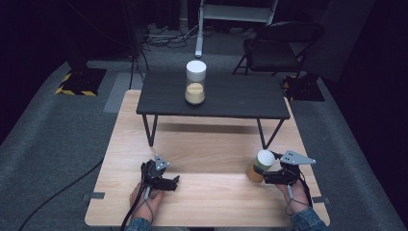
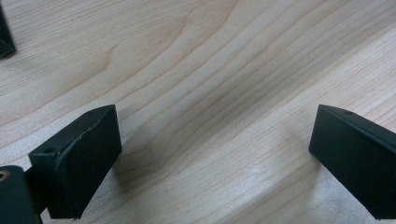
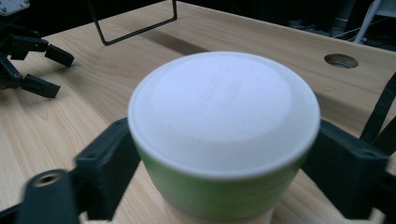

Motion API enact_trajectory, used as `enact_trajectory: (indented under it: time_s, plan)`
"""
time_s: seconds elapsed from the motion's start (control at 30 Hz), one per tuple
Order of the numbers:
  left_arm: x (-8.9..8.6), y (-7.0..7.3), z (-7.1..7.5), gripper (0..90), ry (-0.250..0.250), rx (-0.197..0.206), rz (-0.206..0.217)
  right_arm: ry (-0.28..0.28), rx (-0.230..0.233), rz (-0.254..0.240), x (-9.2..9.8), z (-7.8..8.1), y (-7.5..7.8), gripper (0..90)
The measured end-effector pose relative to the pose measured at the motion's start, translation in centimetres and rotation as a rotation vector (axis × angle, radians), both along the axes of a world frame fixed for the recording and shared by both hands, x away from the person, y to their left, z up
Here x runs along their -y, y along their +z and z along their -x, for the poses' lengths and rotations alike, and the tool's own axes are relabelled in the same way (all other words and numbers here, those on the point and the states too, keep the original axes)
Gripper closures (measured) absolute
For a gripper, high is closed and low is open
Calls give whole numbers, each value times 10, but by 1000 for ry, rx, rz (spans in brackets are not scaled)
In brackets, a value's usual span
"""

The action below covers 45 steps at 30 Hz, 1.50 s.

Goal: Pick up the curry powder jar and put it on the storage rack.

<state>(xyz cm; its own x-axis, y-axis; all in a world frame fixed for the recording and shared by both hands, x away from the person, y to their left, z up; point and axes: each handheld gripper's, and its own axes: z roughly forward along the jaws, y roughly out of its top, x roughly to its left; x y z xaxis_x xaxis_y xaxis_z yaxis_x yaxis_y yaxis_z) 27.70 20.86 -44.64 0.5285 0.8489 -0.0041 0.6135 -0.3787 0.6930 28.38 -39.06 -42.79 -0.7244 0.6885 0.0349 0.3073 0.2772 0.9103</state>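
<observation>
**Jar gripped, not yet moved to its place**

Held at the near right of the wooden surface (image 1: 207,159): a small jar (image 1: 260,166) with a white lid (image 3: 224,109), a green band under the lid and a tan filling lower down. Tilted, lid leaning toward the middle of the surface, bottom end close to the wood; whether touching it or just above cannot be told. Clamped at both sides by the right claw (image 1: 267,177), jaws pressed against the green band just below the lid, as seen in the right gripper view. Grasp looks complete and centred, so the pick-up part judged done.

Left to do, by the look of things: carrying the jar off and setting it down upright. Likely goal, as a guess only: the small black table (image 1: 214,96) standing on the far half of the surface, where a taller jar (image 1: 196,83) with a white lid and the same tan filling stands upright near the middle. Plenty of bare top on either side of it. Well apart from the held jar, so a lift and a long reach forward needed.

Left claw (image 1: 163,182) idle at the near left of the surface, low over bare wood, jaws spread wide with nothing between them. No part in the grasp. Round hole (image 3: 341,60) in the wood beyond the jar in the right gripper view, clear of the work.
</observation>
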Motion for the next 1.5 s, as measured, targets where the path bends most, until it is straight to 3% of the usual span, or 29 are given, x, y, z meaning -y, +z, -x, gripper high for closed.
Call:
enact_trajectory:
  time_s: [0.13,0.4,0.53,0.87,1.5]
  plan:
    - [0,0,0,22,-2,1,1,31,-5,-26,7,-4,-4,322]
    - [0,0,0,21,-2,0,1,19,5,9,-2,1,2,331]
    - [0,0,-1,20,-3,0,1,23,5,-2,-5,3,8,331]
    - [-1,0,-1,18,-4,-2,2,24,51,-11,-9,7,42,331]
    - [-1,0,-1,17,-4,-2,3,6,93,-33,-8,-8,107,331]
